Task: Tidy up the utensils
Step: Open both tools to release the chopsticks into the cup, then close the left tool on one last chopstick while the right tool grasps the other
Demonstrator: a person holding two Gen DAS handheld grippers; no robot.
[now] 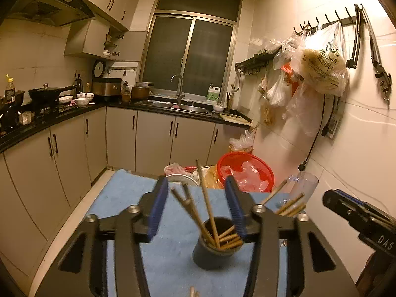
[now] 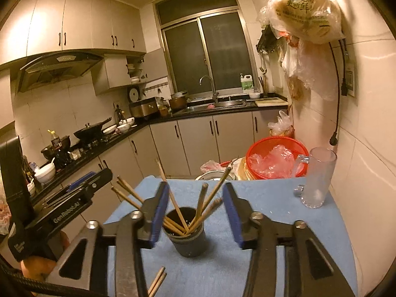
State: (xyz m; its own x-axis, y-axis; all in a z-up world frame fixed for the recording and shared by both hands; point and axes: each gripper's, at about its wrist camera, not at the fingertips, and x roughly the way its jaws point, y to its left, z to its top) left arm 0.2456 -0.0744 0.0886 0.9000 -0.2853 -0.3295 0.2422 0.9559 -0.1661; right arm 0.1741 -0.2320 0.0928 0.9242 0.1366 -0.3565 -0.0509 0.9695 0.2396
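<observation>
Two loose chopsticks (image 2: 157, 281) are lying nearest me on the blue-covered desk (image 2: 272, 198). I'm holding both the left hand-held gripper (image 1: 196, 209) and right hand-held gripper (image 2: 195, 214) open and empty around the dark holder (image 2: 189, 232), chopsticks already standing inside. Next, I'm judging, picking up the strays.

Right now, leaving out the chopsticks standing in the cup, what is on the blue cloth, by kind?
Dark cup: 1
Glass mug: 1
Loose chopsticks lying flat: 2
Total: 4
</observation>
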